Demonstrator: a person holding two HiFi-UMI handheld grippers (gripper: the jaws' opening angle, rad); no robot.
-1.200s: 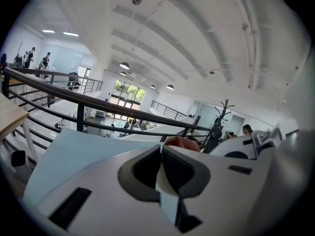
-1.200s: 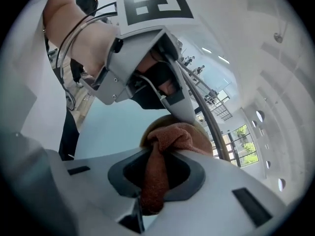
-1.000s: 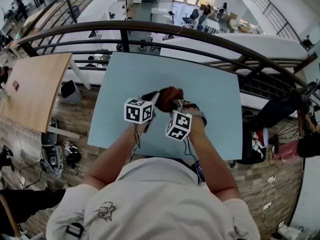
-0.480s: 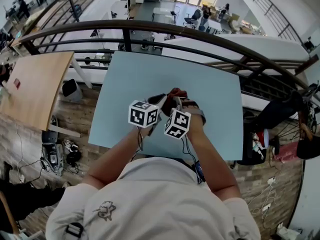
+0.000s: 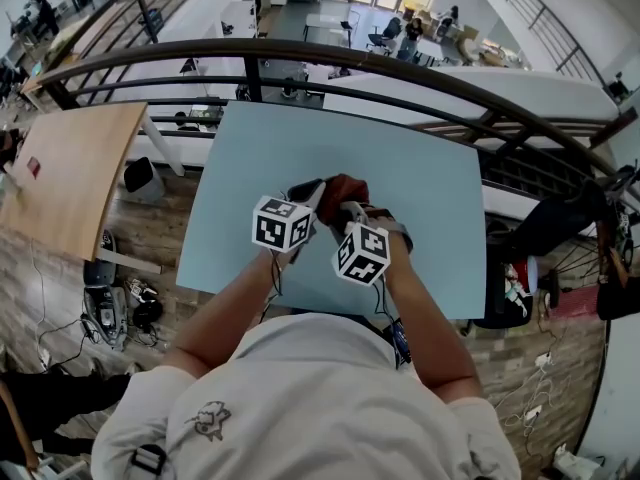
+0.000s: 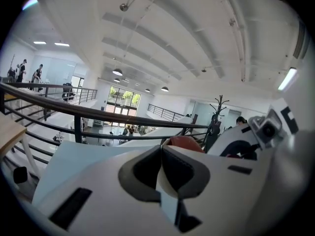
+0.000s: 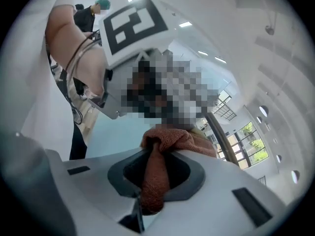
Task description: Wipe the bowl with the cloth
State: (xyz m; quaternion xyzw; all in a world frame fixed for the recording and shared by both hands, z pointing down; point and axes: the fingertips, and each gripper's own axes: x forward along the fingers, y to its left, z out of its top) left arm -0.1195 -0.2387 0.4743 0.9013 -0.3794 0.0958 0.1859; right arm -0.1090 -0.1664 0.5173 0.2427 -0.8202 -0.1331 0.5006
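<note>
So compared with a second earlier, not much had moved. The right gripper point(image 7: 158, 154) had nudged a little across and tipped its marker cube over, while the left gripper point(image 6: 161, 150) basically sat in the same spot. To me that read as one short rubbing stroke in the middle of the wipe, not the start or the end of it. Both tools met near the middle of the table point(image 5: 420, 188), slightly toward its near edge. The right one's jaws were clamped on the cloth point(image 7: 156, 178), a rust-orange looped terry that was squeezed into a rope between the dark pads and bunched up fat past the tips. The left one's jaws were pressed together on a thin pale sliver. I took that for the rim of the bowl point(image 6: 186, 142), whose smooth, rounded, reddish side poked up just beyond the tips. I honestly couldn't see the rest of it, or whether the cloth was touching it. The gripper shells looked like hard white plastic, and the table was a flat, matte, pale-blue sheet.
</note>
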